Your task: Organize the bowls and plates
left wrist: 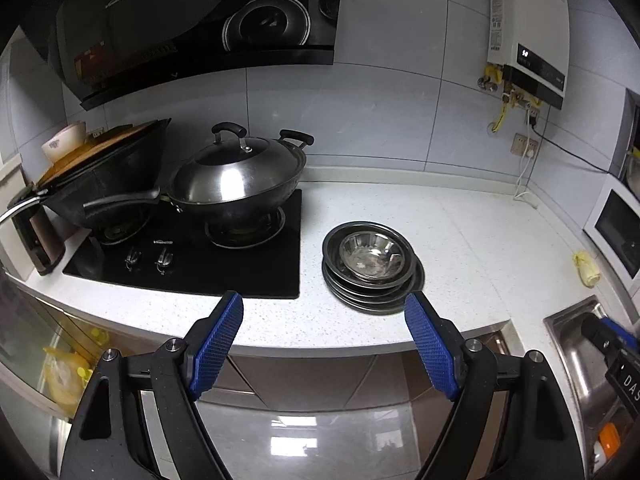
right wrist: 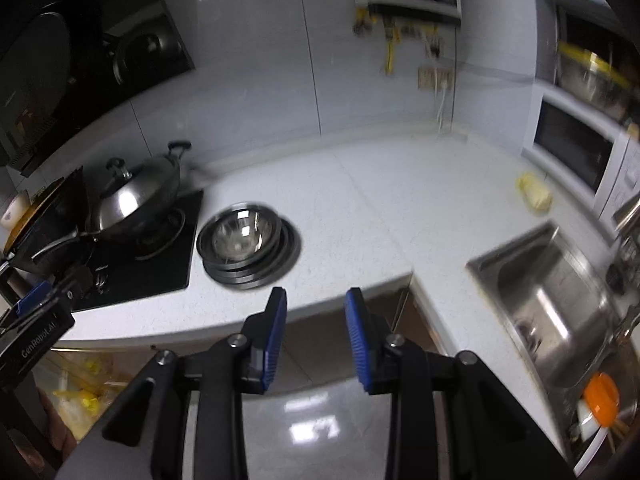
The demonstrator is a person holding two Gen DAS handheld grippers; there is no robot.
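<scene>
The steel bowl (left wrist: 371,255) on the plates (left wrist: 374,292) looks light, stiff, slippery: pinch its rim; left gripper (left wrist: 326,336) jaws wide apart, right gripper (right wrist: 316,336) jaws narrowly apart, both empty.

L tongs (left wrist: 324,312) wide apart; R tongs (right wrist: 316,312) narrower, both empty.

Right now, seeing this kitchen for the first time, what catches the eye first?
A stack of steel plates with a bowl on top shines on the white counter beside the black hob. There a lidded steel wok gleams. Both blue-padded grippers, left gripper and right gripper, hang empty before the counter's edge.
</scene>
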